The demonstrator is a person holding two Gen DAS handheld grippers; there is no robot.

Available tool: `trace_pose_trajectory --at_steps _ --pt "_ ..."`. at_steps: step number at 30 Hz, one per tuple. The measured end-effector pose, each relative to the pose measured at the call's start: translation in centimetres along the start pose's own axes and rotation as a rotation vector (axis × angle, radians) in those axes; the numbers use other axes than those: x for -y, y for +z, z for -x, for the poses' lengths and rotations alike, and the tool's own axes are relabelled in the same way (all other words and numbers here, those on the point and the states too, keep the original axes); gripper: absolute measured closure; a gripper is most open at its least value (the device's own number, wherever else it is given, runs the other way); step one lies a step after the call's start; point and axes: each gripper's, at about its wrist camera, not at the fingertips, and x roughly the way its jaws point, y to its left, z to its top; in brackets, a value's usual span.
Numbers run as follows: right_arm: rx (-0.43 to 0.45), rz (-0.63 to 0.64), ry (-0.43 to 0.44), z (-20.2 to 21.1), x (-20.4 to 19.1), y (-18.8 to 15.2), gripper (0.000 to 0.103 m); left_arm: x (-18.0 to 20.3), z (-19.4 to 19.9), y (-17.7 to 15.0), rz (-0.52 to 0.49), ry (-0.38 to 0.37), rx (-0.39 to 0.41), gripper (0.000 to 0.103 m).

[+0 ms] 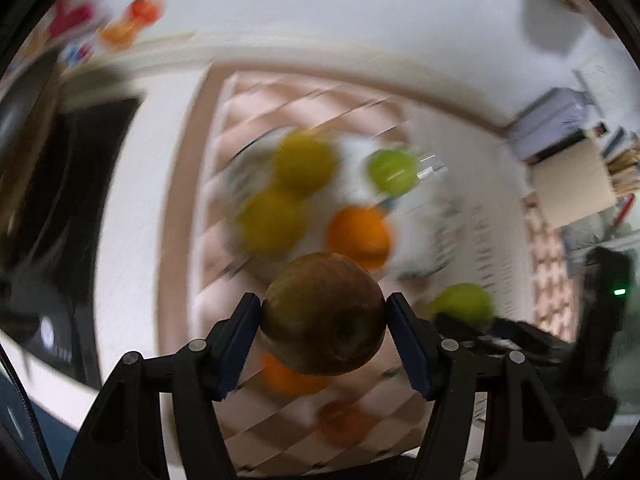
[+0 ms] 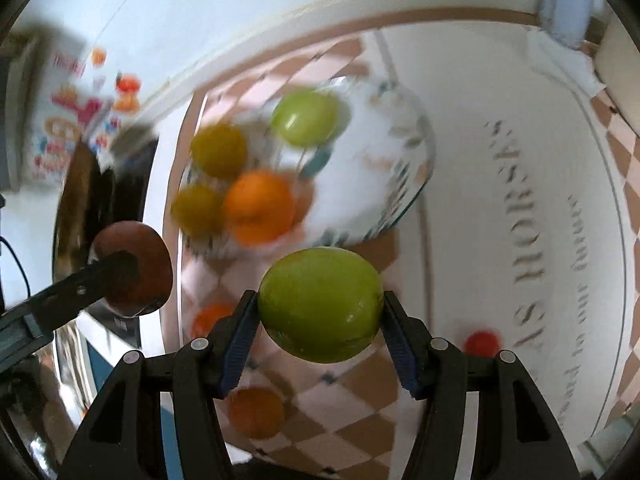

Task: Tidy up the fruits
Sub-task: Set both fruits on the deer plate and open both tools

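Observation:
My left gripper (image 1: 323, 316) is shut on a brown round fruit (image 1: 323, 314) and holds it in the air above the table. My right gripper (image 2: 320, 308) is shut on a green apple (image 2: 320, 304), also lifted. A white patterned bowl (image 2: 400, 184) beyond both holds two yellow fruits (image 2: 218, 150), an orange (image 2: 260, 206) and a green apple (image 2: 306, 116). In the right wrist view the left gripper (image 2: 120, 268) with its brown fruit (image 2: 154, 268) is at the left. In the left wrist view the right gripper's green apple (image 1: 464, 302) shows at the right. Both views are blurred.
Two oranges (image 2: 256, 412) lie on the checkered tablecloth (image 2: 352, 420) below the grippers, and a small red fruit (image 2: 482, 342) lies to the right. A dark object (image 1: 84, 184) stands at the table's left. A wall poster (image 2: 68, 120) hangs behind.

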Motion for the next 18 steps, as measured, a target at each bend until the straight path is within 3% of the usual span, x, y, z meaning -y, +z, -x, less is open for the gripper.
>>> trace_pose_trajectory --at_steps 4,9,14,18 --pt "-0.015 -0.115 0.090 -0.8 4.5 4.6 0.040 4.4 -1.4 3.6 -0.085 -0.014 0.006 0.040" --pt "-0.093 -0.163 0.172 -3.6 6.6 9.7 0.040 6.5 -6.5 6.1 -0.042 -0.059 -0.113 0.040" --pt "-0.132 -0.143 0.155 -4.9 6.5 11.9 0.038 7.1 -9.2 7.1 -0.008 -0.051 -0.172 0.040" --pt "-0.143 -0.116 0.144 -4.9 6.5 12.7 0.024 7.3 -10.4 7.1 -0.002 -0.029 -0.211 0.040"
